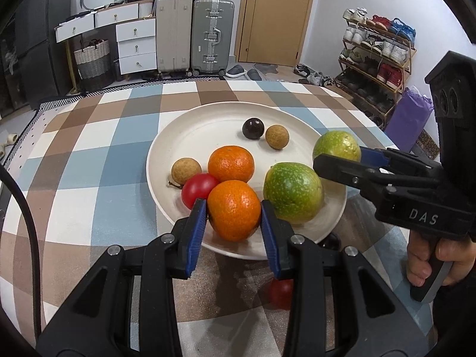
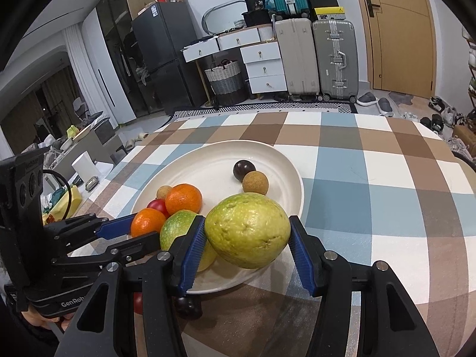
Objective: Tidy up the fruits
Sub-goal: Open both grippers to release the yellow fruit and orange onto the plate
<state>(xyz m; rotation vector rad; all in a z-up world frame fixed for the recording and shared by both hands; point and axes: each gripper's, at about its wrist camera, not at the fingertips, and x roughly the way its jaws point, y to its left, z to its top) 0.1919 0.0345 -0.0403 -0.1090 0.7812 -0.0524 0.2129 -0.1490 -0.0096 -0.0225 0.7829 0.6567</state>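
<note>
A white plate on the checked tablecloth holds an orange, a green fruit, a red tomato, two brown longans and a dark round fruit. My left gripper is shut on a second orange over the plate's near rim. My right gripper is shut on a yellow-green guava over the plate's right near edge; it shows in the left wrist view too.
A red tomato and a dark fruit lie on the cloth in front of the plate. The table's far edge meets suitcases, drawers and a shoe rack beyond.
</note>
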